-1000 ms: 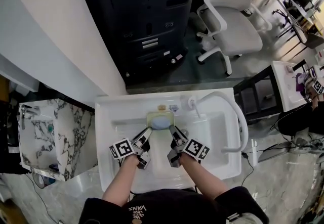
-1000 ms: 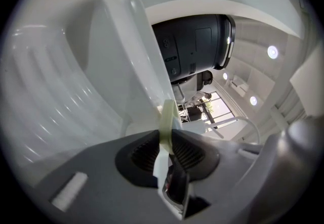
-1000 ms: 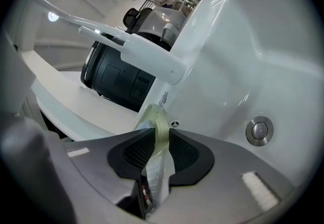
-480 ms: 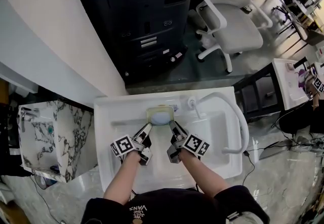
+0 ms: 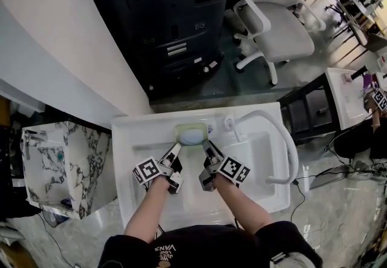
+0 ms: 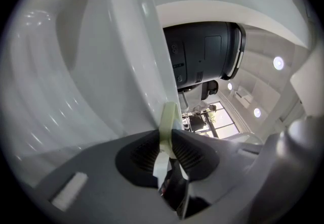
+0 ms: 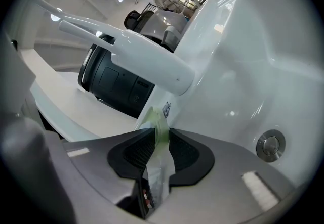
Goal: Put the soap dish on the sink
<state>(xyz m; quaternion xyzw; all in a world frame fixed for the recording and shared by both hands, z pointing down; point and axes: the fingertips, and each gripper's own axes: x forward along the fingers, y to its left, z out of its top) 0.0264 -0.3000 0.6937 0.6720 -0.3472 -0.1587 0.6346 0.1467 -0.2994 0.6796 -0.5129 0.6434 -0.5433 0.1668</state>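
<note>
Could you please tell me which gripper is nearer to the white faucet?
Right. The right gripper grips the edge of the soap dish on the faucet side; the left gripper grips the opposite edge, farther away.

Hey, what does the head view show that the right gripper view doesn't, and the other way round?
Only the head view: the left gripper and right gripper together, on opposite sides of the soap dish, the bluish soap bar in it, a white office chair and a marbled cabinet.
Only the right gripper view: its pads closed on the dish's pale green rim, and the round drain plug in the basin.
Both: the soap dish, the white sink, its curved faucet and the black cabinet behind.
</note>
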